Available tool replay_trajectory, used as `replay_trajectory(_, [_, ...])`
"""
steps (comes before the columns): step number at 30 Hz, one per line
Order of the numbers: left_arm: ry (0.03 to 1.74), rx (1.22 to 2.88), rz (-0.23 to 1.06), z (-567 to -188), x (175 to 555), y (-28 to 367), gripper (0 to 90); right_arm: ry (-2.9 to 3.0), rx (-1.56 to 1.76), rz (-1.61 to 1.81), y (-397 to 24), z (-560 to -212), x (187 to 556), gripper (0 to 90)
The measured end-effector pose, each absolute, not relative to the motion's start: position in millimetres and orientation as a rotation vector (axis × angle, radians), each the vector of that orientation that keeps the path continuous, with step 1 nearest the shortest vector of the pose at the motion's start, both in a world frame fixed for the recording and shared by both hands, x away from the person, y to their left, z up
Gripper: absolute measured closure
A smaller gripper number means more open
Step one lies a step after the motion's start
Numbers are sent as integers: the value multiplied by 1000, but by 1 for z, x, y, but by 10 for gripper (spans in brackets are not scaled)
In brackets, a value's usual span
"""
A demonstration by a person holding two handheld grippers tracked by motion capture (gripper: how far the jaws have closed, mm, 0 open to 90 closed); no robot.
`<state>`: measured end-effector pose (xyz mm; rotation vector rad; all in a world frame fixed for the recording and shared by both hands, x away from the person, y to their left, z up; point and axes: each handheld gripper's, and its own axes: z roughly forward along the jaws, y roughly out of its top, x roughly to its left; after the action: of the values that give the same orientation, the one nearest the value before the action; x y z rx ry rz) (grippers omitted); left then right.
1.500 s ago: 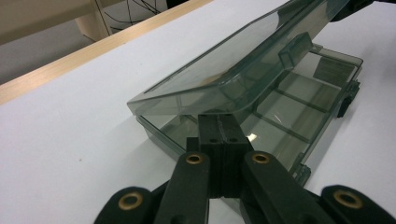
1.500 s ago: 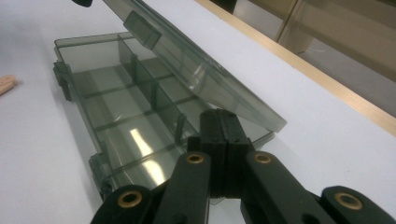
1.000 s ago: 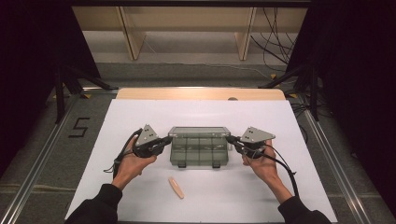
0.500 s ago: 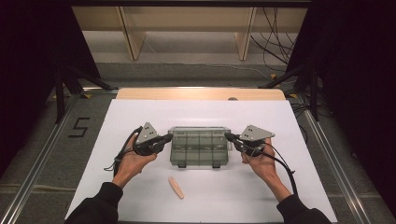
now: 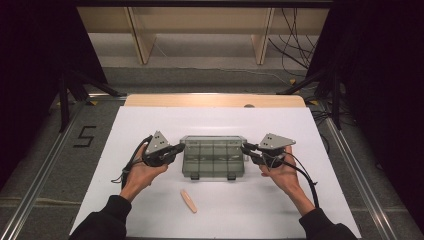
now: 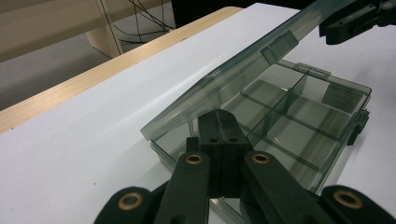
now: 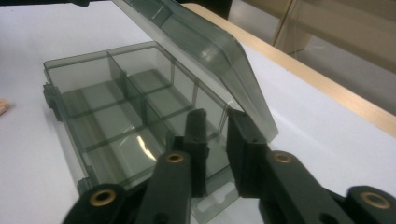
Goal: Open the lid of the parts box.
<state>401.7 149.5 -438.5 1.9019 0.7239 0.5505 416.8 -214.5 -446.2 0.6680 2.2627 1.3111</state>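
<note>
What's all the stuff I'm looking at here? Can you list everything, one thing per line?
Compartment box: one, smoky clear grey plastic, middle of the white sheet, between the two grippers, compartments look empty.
Box lid: one, same grey plastic, raised at a slant above the compartments.
Wooden stick: one, pale tan, on the sheet nearer the person than the box.
White sheet: one, covers the tabletop.
Wooden table edge: one, light wood, along the far side.
Floor marking "5": one, black, left of the table.
Left gripper: one, black, at the box's left end, jaws shut.
Right gripper: one, black, at the box's right end, jaws slightly apart.
</note>
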Motion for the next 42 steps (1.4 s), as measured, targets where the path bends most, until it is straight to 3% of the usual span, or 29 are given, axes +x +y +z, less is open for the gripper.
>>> replay_trajectory(6, [712, 1908, 542, -439, 402, 149, 899, 2295, 740, 1309, -220, -447, 418, 546])
replay_trajectory(7, [712, 1908, 542, -439, 402, 149, 898, 2295, 740, 1309, -220, -447, 418, 546])
replay_trajectory(8, [721, 1906, 546, -438, 401, 149, 899, 2269, 763, 1326, -222, -446, 420, 463])
replay_trajectory(13, [724, 1904, 546, -438, 401, 149, 899, 2235, 771, 1324, -222, -445, 427, 313])
replay_trajectory(19, [726, 1900, 546, -438, 401, 149, 899, 2239, 748, 1306, -215, -444, 437, 228])
replay_trajectory(25, [726, 1903, 548, -438, 402, 149, 898, 2246, 725, 1296, -206, -448, 445, 275])
replay_trajectory(34, [726, 1901, 542, -439, 402, 149, 898, 2232, 690, 1318, -207, -446, 446, 532])
replay_trajectory(40, [749, 1904, 534, -441, 402, 149, 896, 2232, 656, 1317, -207, -444, 446, 608])
replay_trajectory(42, [750, 1928, 540, -443, 404, 149, 854, 2236, 662, 1314, -207, -444, 445, 615])
